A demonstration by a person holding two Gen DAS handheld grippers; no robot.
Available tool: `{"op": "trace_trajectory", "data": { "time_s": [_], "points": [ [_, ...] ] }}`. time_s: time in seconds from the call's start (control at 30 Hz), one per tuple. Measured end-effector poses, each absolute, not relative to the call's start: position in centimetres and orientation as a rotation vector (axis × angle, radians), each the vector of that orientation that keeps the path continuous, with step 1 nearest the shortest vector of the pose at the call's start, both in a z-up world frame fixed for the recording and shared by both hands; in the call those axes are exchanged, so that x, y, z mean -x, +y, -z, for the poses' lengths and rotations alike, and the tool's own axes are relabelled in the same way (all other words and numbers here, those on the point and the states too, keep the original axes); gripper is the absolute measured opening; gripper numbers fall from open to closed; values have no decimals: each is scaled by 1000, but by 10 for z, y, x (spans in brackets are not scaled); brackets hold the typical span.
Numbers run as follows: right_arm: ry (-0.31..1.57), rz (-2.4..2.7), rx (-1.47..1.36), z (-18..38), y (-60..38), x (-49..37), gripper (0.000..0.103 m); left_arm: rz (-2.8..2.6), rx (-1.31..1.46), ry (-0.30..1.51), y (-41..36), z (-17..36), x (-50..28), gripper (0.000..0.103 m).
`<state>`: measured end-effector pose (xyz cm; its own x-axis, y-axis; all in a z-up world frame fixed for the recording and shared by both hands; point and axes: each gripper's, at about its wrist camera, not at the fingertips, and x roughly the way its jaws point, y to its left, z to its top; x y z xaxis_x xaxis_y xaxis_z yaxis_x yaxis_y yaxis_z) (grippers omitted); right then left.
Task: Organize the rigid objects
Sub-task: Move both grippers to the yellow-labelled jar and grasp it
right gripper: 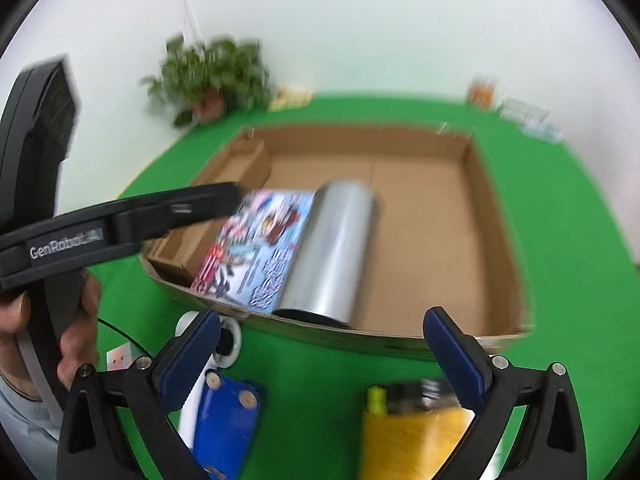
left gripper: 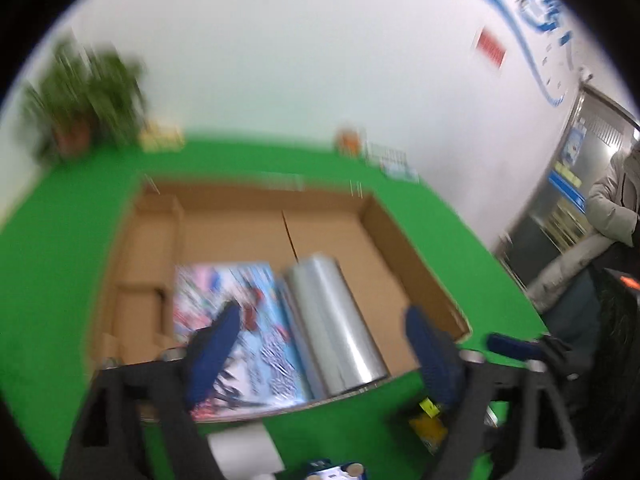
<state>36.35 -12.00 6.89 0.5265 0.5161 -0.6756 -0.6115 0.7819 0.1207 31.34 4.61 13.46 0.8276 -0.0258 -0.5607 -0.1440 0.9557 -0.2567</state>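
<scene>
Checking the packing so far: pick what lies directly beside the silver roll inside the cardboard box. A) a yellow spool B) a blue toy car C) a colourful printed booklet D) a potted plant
C: the colourful printed booklet lies flat on the floor of the cardboard box, its edge against the silver roll.

Right gripper (right gripper: 322, 350): black frame, ribbed blue fingers (right gripper: 188, 354), silver screws. Left gripper (left gripper: 324, 338) matched, lettered "GenRobot" in white; bare-skinned hand (right gripper: 60, 332), grey sleeve (right gripper: 20, 424).
</scene>
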Motion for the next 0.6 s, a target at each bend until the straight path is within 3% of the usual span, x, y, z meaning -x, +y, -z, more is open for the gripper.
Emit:
{"op": "trace_trajectory", "data": {
  "time_s": [0.1,0.23,0.33,0.43,0.5,0.6],
  "points": [
    [749,-674,62,-66,-159,-351,102,-110,241,517,31,-144,-283,91],
    [858,-645,12,-25,-195,-348,101,-62,330,637,10,-115,-270,91],
    [924,-632,25,0,-204,-342,89,15,396,719,-4,-87,-269,92],
    [927,-620,78,8,-200,-334,85,83,480,794,-21,-64,-270,91],
    [931,-576,127,14,-199,-332,72,131,525,820,-29,-53,-266,91],
    [930,-569,153,15,-202,-320,69,169,555,835,-37,-50,-262,91]
  ]
}}
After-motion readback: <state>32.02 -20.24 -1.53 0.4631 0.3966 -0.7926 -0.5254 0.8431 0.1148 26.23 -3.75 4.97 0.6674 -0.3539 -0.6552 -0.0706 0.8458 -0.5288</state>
